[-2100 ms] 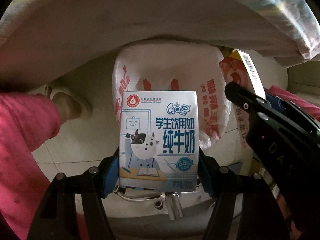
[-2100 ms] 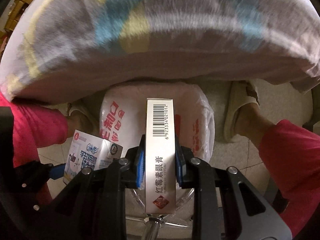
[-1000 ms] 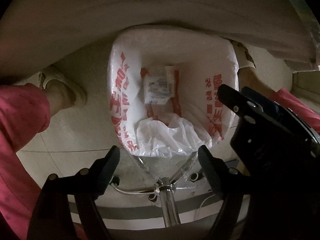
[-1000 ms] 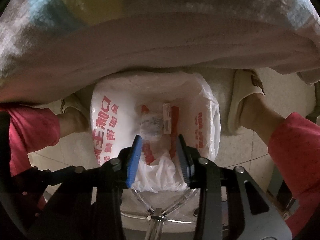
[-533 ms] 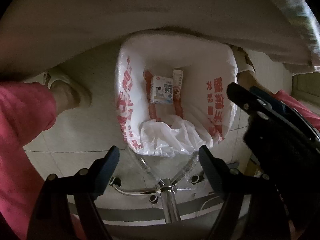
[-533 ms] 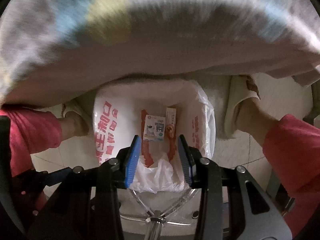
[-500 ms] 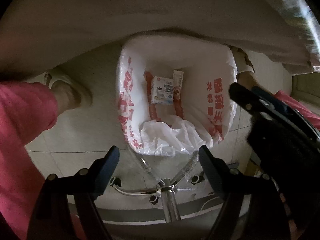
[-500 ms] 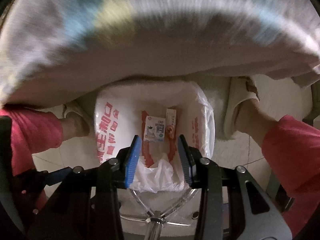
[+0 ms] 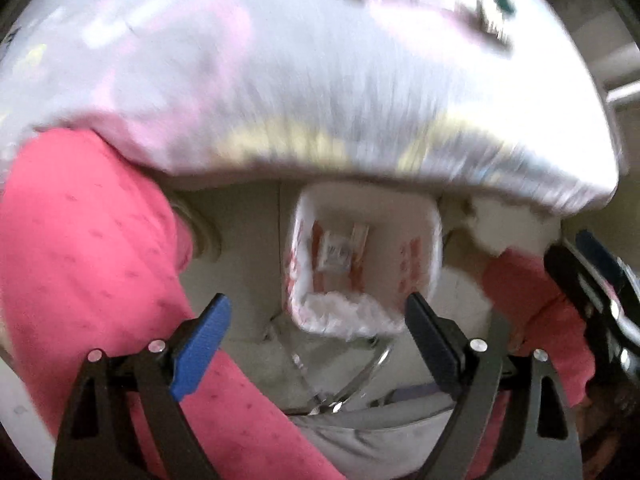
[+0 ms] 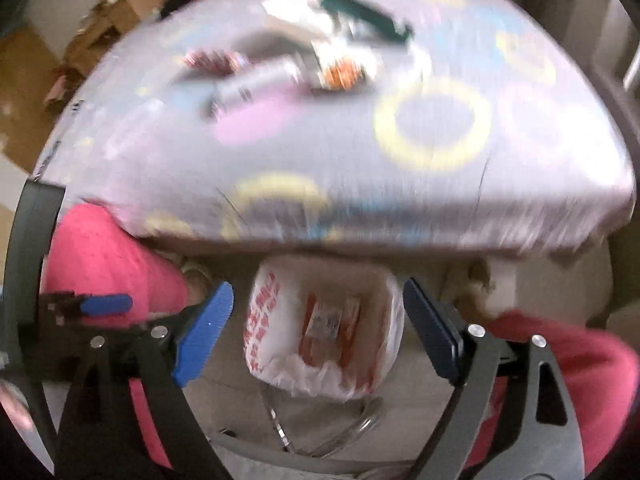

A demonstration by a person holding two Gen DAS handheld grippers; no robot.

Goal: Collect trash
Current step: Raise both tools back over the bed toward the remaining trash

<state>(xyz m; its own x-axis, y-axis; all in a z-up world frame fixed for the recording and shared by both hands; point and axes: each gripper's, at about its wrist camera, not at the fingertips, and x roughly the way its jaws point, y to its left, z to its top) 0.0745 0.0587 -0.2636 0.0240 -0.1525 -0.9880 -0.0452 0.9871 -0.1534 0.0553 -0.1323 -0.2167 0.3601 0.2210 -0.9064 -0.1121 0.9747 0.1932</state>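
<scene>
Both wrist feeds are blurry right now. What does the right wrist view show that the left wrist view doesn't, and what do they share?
Only the right wrist view shows the items lying on the tablecloth: a dark green object, a grey tube-shaped thing and something orange, all too blurred to name.

Only the left wrist view shows the floor under the table more closely, with the tabletop items almost out of frame.

Both show the lined trash bin with the boxes in it, pink-clad legs, and an open, empty hand-held gripper.
</scene>
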